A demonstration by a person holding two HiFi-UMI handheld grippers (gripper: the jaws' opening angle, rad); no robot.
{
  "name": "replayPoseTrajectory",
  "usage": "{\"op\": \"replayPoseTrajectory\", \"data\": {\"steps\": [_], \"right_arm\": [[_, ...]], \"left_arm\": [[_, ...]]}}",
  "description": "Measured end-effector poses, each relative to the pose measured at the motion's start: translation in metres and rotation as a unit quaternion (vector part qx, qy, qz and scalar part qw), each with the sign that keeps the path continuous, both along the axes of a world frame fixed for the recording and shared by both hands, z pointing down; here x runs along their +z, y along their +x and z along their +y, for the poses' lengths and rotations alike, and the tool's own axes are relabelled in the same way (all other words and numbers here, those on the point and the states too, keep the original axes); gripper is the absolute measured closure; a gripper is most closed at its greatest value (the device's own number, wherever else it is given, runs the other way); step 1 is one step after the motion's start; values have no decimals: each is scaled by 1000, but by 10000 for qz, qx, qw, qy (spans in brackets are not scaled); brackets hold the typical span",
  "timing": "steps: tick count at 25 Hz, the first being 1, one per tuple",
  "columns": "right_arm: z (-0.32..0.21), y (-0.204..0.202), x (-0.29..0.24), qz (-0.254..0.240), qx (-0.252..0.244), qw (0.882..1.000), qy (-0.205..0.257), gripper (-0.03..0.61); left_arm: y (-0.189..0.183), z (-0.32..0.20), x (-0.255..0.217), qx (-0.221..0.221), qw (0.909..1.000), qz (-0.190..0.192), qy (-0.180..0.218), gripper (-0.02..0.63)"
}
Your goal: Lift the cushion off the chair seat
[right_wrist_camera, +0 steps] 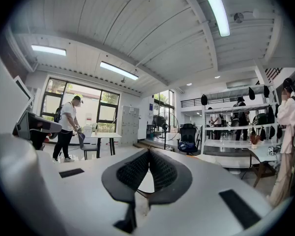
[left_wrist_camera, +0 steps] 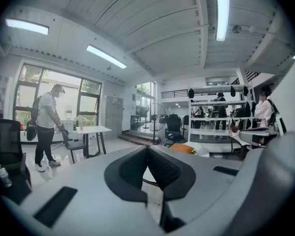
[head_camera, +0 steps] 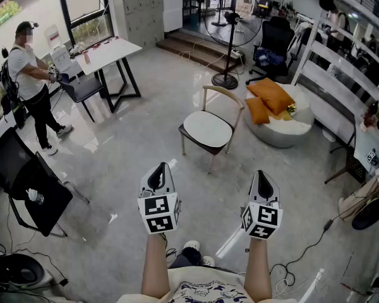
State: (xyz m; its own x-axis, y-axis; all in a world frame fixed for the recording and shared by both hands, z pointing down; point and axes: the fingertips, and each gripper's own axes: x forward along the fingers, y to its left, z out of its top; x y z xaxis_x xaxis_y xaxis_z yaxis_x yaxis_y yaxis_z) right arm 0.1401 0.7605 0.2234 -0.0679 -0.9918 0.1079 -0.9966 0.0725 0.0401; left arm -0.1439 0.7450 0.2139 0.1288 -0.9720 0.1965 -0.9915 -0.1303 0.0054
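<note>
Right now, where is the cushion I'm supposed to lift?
Head view, centre: the cushion lies on the chair, ahead of the left gripper and right gripper, just left of the round seat with orange pillows.

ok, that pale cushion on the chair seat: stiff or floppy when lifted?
The cushion looks thin and flat, so it is probably light and likely to droop if lifted by one edge. No ties show, though they'd be too small to see; it may slide on the chair seat before lifting.
</note>
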Motion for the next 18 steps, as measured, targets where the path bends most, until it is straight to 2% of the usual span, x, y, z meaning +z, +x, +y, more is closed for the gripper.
{"op": "replayPoseTrajectory", "data": {"steps": [18], "right_arm": [[-21, -15, 0, 43, 39, 10000, 15, 566]], "left_arm": [[-14, -23, 2, 70, 9999, 87, -11, 600]]}}
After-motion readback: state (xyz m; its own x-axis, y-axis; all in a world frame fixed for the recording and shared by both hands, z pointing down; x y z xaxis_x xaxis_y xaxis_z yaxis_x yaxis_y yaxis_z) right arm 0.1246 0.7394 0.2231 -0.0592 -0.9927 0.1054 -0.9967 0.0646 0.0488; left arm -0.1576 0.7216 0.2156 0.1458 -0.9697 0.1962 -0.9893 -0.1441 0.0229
